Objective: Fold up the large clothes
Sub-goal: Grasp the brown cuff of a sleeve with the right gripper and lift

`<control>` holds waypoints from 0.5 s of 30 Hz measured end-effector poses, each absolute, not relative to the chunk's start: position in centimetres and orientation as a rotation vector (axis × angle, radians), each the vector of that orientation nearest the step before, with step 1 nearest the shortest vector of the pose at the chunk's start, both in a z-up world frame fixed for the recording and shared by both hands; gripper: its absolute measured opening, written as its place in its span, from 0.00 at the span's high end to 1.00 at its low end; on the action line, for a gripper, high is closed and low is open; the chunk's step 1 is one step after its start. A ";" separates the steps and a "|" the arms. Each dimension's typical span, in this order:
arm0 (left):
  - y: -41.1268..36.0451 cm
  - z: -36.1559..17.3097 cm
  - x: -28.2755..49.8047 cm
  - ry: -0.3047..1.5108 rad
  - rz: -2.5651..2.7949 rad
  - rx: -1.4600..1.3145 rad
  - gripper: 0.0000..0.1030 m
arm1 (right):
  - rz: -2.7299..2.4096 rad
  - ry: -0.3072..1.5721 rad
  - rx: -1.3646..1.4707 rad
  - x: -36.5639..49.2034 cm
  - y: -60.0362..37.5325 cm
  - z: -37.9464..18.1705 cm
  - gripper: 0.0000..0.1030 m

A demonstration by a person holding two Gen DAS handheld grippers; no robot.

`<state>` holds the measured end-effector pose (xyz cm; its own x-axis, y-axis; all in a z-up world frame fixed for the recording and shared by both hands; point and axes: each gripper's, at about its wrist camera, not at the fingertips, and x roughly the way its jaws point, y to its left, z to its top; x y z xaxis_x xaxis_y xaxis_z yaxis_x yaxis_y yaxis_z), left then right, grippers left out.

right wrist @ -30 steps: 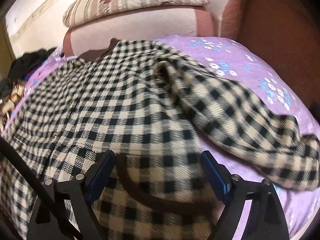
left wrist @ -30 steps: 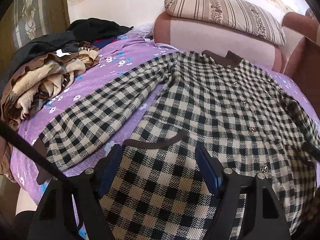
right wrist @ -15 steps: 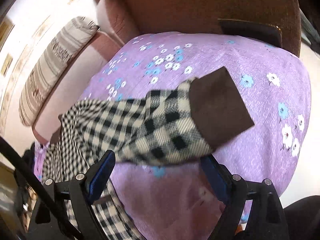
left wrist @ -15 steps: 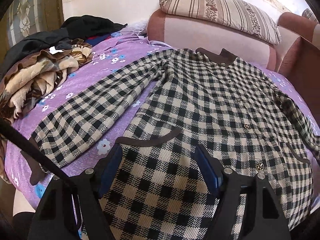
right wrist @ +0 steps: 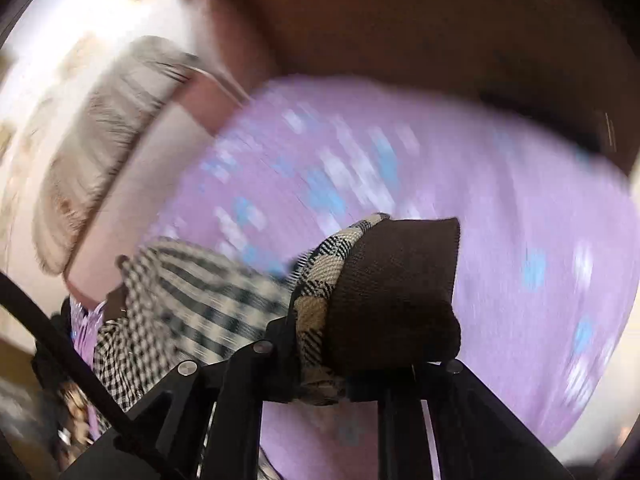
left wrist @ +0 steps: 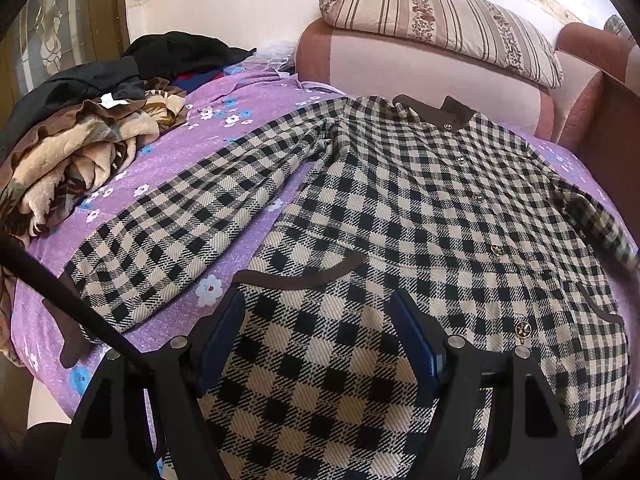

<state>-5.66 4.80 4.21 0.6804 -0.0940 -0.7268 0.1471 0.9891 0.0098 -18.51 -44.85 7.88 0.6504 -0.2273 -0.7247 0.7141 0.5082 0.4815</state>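
Observation:
A black-and-cream checked coat (left wrist: 420,208) with brown collar and brown pocket trim lies buttoned and face up on a purple flowered bedsheet (left wrist: 224,128). Its left sleeve (left wrist: 188,224) lies spread out to the side. My left gripper (left wrist: 320,336) is open and hovers over the coat's lower left pocket. In the right wrist view my right gripper (right wrist: 320,360) is shut on the brown cuff (right wrist: 396,292) of the coat's right sleeve and holds it lifted above the sheet (right wrist: 520,208). That view is motion-blurred.
A heap of brown, cream and black clothes (left wrist: 76,148) sits at the bed's left. A pink headboard (left wrist: 420,72) with a striped pillow (left wrist: 440,24) stands behind. A brown padded wall (right wrist: 440,20) borders the bed on the right.
My right gripper swung from over the coat's hem to the right sleeve, closed on its brown cuff and lifted it. My left gripper stayed open over the pocket, drifting slightly.

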 end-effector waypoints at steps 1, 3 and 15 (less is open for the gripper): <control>4.8 4.2 -5.6 0.810 -0.132 0.071 0.28 | -0.593 0.606 0.825 -18.5 -44.9 9.5 0.85; 4.8 4.1 -5.5 0.812 -0.128 0.071 0.28 | -0.519 0.502 0.767 -19.4 -44.9 12.9 0.85; 4.1 2.9 -5.2 0.839 -0.117 0.103 0.28 | -0.696 0.668 0.939 -28.8 -52.7 1.6 0.80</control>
<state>-5.17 4.09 2.94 0.6621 -0.0630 -0.7468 0.1442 0.9886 0.0444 -28.83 -52.72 1.61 0.6010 -0.2351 -0.7639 0.7730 0.4137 0.4809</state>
